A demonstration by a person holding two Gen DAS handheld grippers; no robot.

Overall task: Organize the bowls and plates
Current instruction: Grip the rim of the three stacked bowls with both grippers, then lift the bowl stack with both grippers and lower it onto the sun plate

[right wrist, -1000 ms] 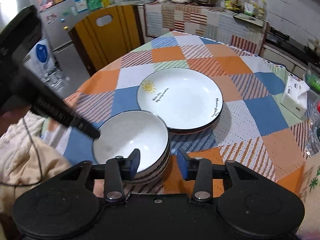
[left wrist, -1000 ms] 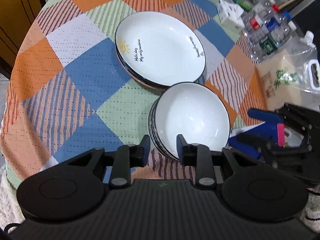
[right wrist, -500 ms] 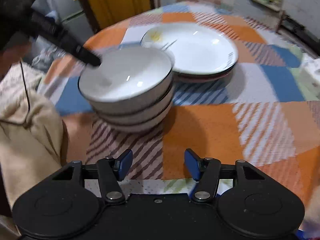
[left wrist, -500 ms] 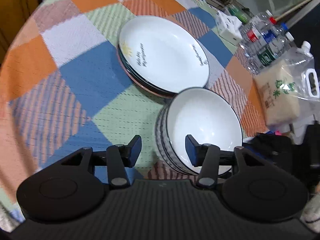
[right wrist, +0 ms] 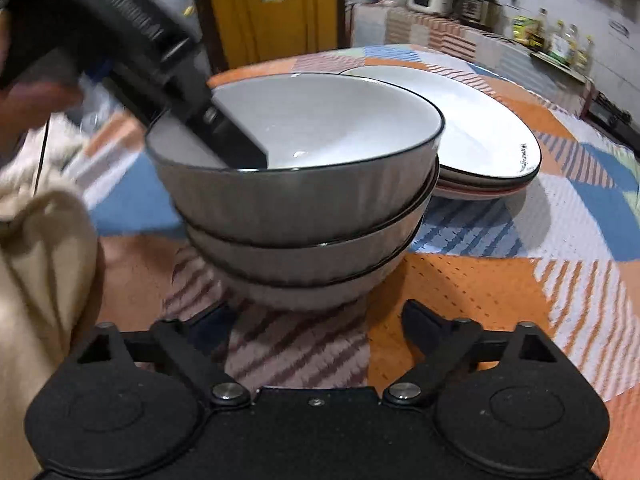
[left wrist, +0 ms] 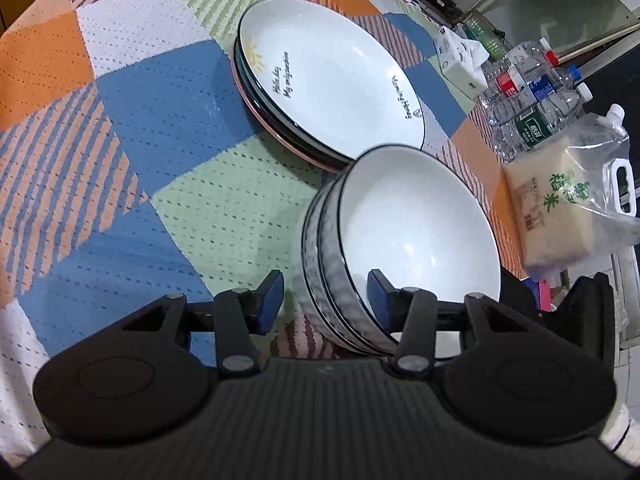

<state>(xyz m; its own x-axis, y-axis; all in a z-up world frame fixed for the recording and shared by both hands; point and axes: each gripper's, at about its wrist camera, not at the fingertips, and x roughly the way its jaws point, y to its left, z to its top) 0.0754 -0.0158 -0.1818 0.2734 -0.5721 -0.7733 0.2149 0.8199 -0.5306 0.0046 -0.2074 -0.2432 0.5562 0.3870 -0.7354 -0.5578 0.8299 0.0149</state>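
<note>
A stack of three grey-sided white bowls (left wrist: 400, 240) stands on the checked tablecloth (left wrist: 140, 128), touching a stack of white plates (left wrist: 332, 80) with a sun drawing. My left gripper (left wrist: 326, 296) is open and straddles the near rim of the bowl stack, one finger inside the top bowl, one outside. In the right wrist view the bowl stack (right wrist: 304, 208) is close ahead, the plates (right wrist: 480, 136) behind it. My right gripper (right wrist: 316, 320) is wide open and low, at the stack's base. The left gripper's finger (right wrist: 228, 136) reaches into the top bowl.
Water bottles (left wrist: 532, 96), a tissue box (left wrist: 460, 60) and a bag of rice (left wrist: 560, 200) sit at the table's right edge. A yellow chair (right wrist: 272, 20) and a kitchen counter (right wrist: 460, 32) stand beyond the table. A cream sleeve (right wrist: 44, 248) is at left.
Both grippers have moved in on the bowl stack. The left fingers now straddle its rim. The right gripper dropped low, opened wider and came close to the stack's base.
</note>
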